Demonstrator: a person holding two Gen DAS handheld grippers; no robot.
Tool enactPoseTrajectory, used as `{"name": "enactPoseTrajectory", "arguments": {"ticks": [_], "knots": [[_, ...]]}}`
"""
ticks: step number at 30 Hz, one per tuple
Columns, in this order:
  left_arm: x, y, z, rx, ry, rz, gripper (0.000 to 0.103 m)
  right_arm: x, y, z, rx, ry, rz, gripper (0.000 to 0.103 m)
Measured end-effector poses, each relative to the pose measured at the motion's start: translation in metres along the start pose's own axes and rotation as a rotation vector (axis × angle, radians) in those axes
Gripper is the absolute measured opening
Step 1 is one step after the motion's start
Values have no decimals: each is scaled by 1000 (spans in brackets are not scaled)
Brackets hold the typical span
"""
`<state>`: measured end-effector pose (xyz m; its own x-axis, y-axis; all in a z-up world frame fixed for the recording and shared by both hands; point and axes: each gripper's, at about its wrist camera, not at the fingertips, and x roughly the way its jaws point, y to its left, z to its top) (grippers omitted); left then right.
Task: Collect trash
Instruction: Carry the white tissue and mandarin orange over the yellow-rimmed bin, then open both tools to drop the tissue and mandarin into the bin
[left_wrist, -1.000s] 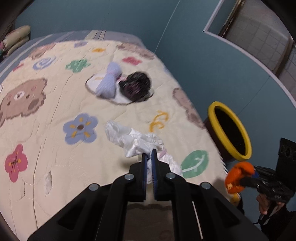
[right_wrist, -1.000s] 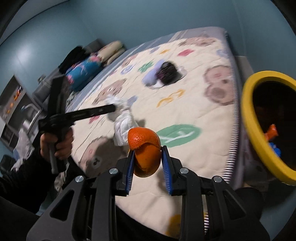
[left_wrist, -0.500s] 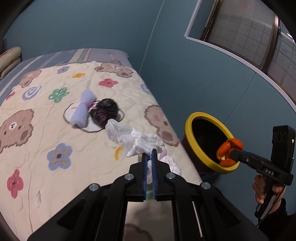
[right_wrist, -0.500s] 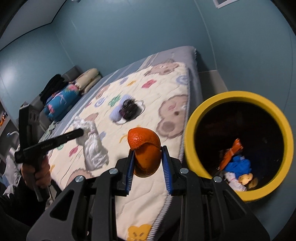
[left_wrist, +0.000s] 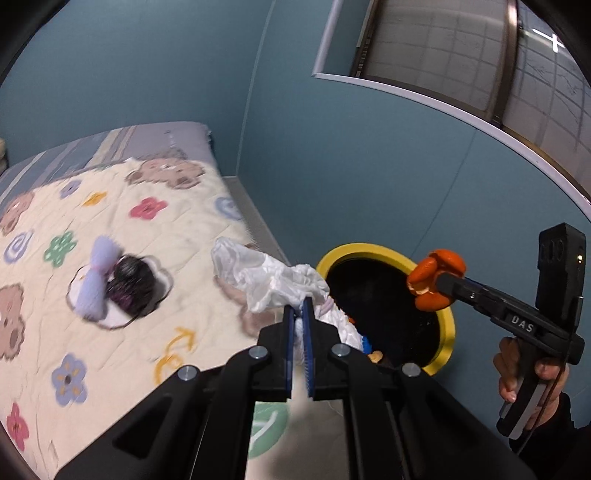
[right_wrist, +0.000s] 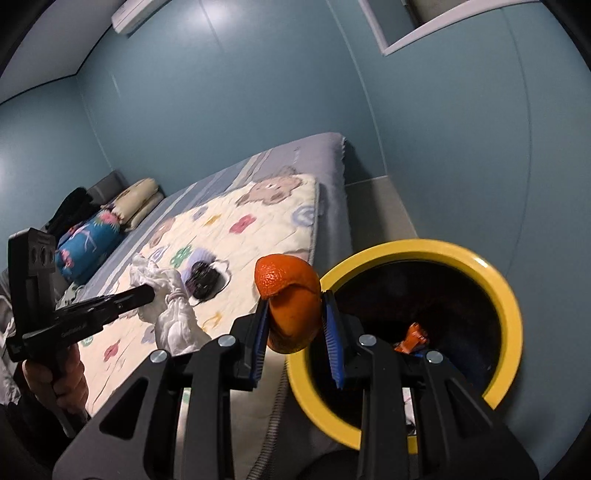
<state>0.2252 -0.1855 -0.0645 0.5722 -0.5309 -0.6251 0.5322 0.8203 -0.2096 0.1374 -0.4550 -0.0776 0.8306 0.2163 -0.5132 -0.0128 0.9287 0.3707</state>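
Nearest the yellow-rimmed bin (right_wrist: 513, 317), the right gripper (right_wrist: 295, 314) stood clamped on orange peel (right_wrist: 290, 295), just at the rim's bed side. Left gripper (left_wrist: 300, 321) pinched shut on a crumpled white plastic bag (left_wrist: 266, 275), short of the rim, over the quilt (left_wrist: 110, 229). Farther from the bin, a black bundle (left_wrist: 129, 282) and lilac item (left_wrist: 98, 280) lay on the quilt. Risk: a release here could bounce peel off the rim; the trailing bag could snag it.

Both wrist views face down-forward — sharing bed (left_wrist: 110, 229) and bin (right_wrist: 406, 251).
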Motion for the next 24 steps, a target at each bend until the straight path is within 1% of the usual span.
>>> {"name": "enactPoseTrajectory", "arguments": {"ticks": [5,10,20,24], "knots": [[17,-24,14,54,-12,-23,4,-2,-26,8,42,-31,-65,27],[40,-42,23,90,-6,-49,4,1,-50,9,55,-48,-132,27],[86,-74,29,141,19,-87,4,18,-85,4,96,-25,-187,27],[100,-83,27,138,43,-110,4,24,-96,1,116,-6,-205,27]]}}
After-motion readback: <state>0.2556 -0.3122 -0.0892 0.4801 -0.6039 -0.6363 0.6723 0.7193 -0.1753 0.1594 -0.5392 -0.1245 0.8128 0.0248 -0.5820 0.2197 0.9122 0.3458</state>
